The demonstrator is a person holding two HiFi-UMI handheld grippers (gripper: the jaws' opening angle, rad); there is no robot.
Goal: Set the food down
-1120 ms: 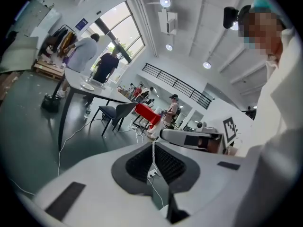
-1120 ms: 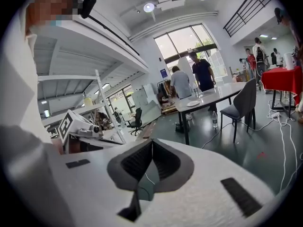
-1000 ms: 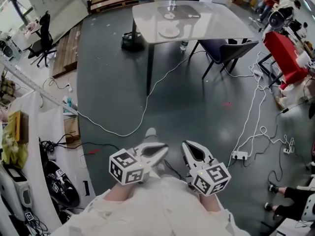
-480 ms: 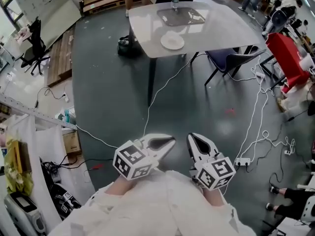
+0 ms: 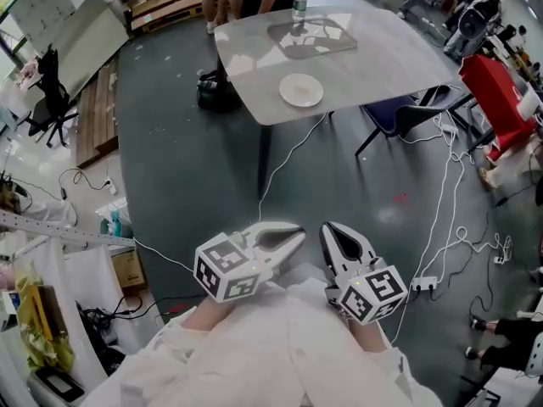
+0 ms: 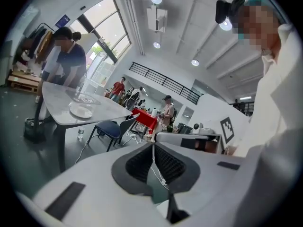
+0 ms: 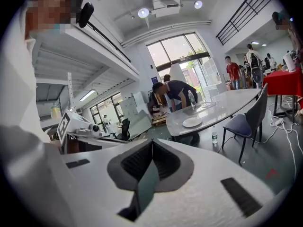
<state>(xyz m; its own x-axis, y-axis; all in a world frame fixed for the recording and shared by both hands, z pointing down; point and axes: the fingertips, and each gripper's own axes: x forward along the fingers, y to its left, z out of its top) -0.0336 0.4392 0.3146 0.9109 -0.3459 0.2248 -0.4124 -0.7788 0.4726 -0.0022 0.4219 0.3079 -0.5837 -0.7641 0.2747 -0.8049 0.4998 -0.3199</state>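
Both the white plastic left gripper [image 5: 293,234] and right gripper [image 5: 331,231] are closed on nothing; setting-down seemingly unstarted, round white plate [image 5: 301,90] well apart.

No lettering or number is legible anywhere

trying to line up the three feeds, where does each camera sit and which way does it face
Head view: on the person's head, looking steeply down at the floor; white sleeves, left hand-held gripper and right hand-held gripper show.
Left gripper view: rides that gripper, facing along its shut jaws toward the grey stone-look table.
Right gripper view: likewise, jaws shut.
Shared: the round white plate on that table.
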